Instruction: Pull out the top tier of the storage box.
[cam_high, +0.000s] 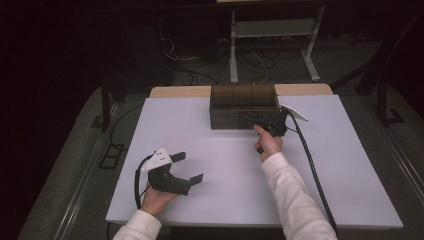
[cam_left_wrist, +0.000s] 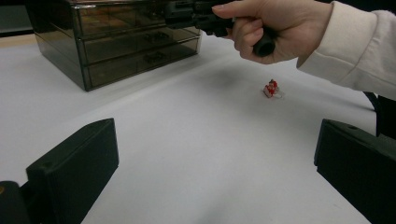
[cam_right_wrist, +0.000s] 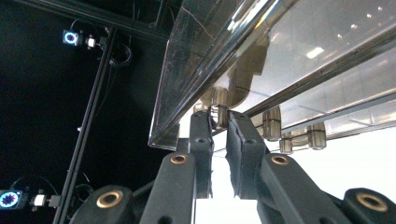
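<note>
Setting: dark room with cables and metal frame legs on the floor behind; a white bench (cam_high: 200, 150) carried the work.
Task's thing: a smoked-plastic drawer organiser (cam_high: 243, 106) stood at the far edge of the bench, near its middle, with stacked drawers facing the person.
Step in hand: judged to be the grasp on a drawer handle, before the pull.
Right gripper: the right gripper (cam_high: 254, 118) was held up against the organiser's front, near its right end.
Right fingers: in the right gripper view the two black fingers (cam_right_wrist: 201, 140) stood nearly closed, with the small translucent drawer handle (cam_right_wrist: 220, 112) between their tips; they appeared pinched on it, though actual pad contact was hard to confirm.
Right hand pose: the right hand (cam_high: 267, 144) gripped the tool from below and behind, white sleeve running back to the near edge, cable trailing off to the right.
Left gripper: the left gripper (cam_high: 192, 167) rested low over the near left part of the bench, well apart from the organiser.
Left fingers: spread wide, nothing between them.
Other item: a small red and white object (cam_left_wrist: 271, 88) lay on the bench beneath the right hand; too small to identify.
Next move: probably a straight, level pull toward the person, keeping the pinch firm so the small handle did not slip out.
Risk: the light organiser might slide along with the drawer.
</note>
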